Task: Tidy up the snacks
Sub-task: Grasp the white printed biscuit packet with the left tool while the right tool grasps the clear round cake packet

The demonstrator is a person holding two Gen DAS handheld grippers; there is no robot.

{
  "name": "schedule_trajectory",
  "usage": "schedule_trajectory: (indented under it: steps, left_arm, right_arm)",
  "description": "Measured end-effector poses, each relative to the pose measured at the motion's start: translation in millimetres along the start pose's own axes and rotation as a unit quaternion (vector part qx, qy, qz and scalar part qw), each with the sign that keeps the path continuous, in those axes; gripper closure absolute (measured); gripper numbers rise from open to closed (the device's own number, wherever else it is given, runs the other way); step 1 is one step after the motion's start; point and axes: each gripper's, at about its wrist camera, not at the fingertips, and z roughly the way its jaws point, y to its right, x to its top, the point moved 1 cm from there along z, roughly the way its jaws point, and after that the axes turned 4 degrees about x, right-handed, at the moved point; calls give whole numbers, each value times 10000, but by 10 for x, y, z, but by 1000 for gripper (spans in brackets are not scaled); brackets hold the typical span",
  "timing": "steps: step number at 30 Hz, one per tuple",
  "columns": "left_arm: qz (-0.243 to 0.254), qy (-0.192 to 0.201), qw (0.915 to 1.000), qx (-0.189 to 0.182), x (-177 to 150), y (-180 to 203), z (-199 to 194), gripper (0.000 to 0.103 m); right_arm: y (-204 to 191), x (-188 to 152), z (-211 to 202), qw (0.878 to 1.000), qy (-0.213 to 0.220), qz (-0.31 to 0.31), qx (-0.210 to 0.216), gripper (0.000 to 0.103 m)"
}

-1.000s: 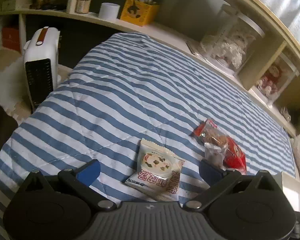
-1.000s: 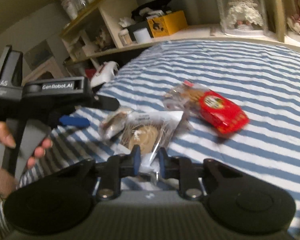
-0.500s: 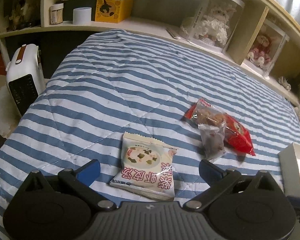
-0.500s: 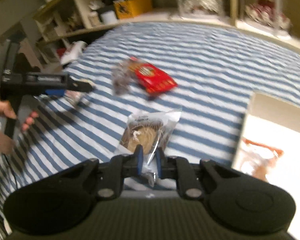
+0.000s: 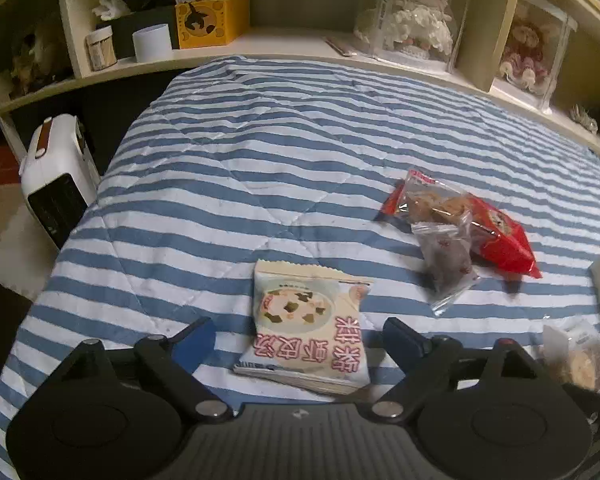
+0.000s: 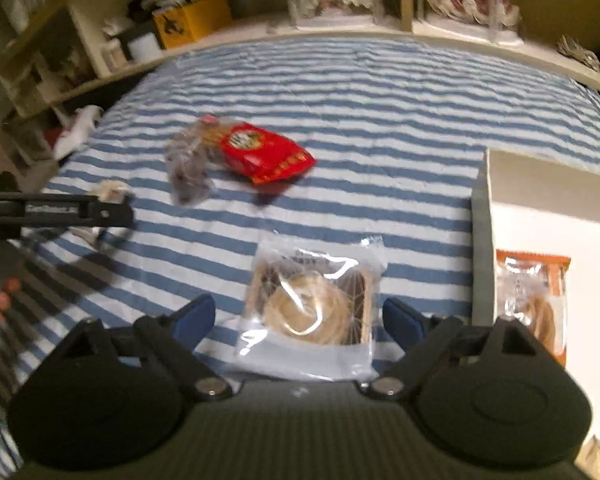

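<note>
My left gripper (image 5: 298, 340) is open, its jaws on either side of a pale snack packet with pink lettering (image 5: 306, 322) lying on the striped bed. My right gripper (image 6: 298, 320) is open around a clear-wrapped round pastry (image 6: 312, 308) on the bed, just left of a white box (image 6: 548, 208). An orange-edged snack packet (image 6: 534, 300) lies in that box. A red snack bag (image 5: 496, 236) (image 6: 266, 152), a clear cookie bag (image 5: 428, 200) and a clear bag with dark pieces (image 5: 446, 260) (image 6: 188, 172) lie together further out.
The blue-and-white striped quilt (image 5: 280, 152) covers the bed. Shelves behind hold a yellow box (image 5: 212, 20), a white cup (image 5: 152, 42) and doll cases (image 5: 416, 20). A white heater (image 5: 56, 180) stands off the bed's left side. The left gripper shows in the right view (image 6: 60, 212).
My right gripper opened and let go of the clear-wrapped pastry after carrying it right, beside the white box. My left gripper stayed open over the pale packet, turning slightly right.
</note>
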Motion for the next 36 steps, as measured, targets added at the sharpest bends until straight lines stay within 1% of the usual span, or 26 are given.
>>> schedule_trajectory:
  steps: [2,5,8,11,14,15,21,26,32,36]
  left_arm:
    - [46,7,10000,54,9,-3,1,18]
    - [45,-11,10000,38,25,-21,8,20]
    - [54,-21,10000,78,25,-23,1,26]
    - [75,-15,9999,75,22,3,-17,33]
    - [167,2,9998,92,11,48,-50,44]
    - [162,17,9998,100,7,55,-64,45]
    - [15,73,9999,90,-30,53,-166,48]
    - [-192,214,9996,0,-17,47,-349,49]
    - [-328,455,9984,-90,-23,142,-643,49]
    - [-439,640,9968,-184,-23,222,-853,49]
  right_arm:
    - [22,5,23,9999,60,73,-87,10]
    - [42,51,42,9998,90,199,-10,9]
    - [54,76,44,9994,105,333,43,9]
    - [70,114,47,9996,69,286,35,10]
    - [50,122,37,10000,59,26,-62,20]
    - [37,122,44,9999,25,-90,102,30]
    - [80,131,28,9997,-7,-94,234,32]
    - [118,124,-46,9995,46,-9,310,33]
    - [127,130,-206,9988,232,-38,421,33]
    - [157,163,-398,9977,469,-63,487,33]
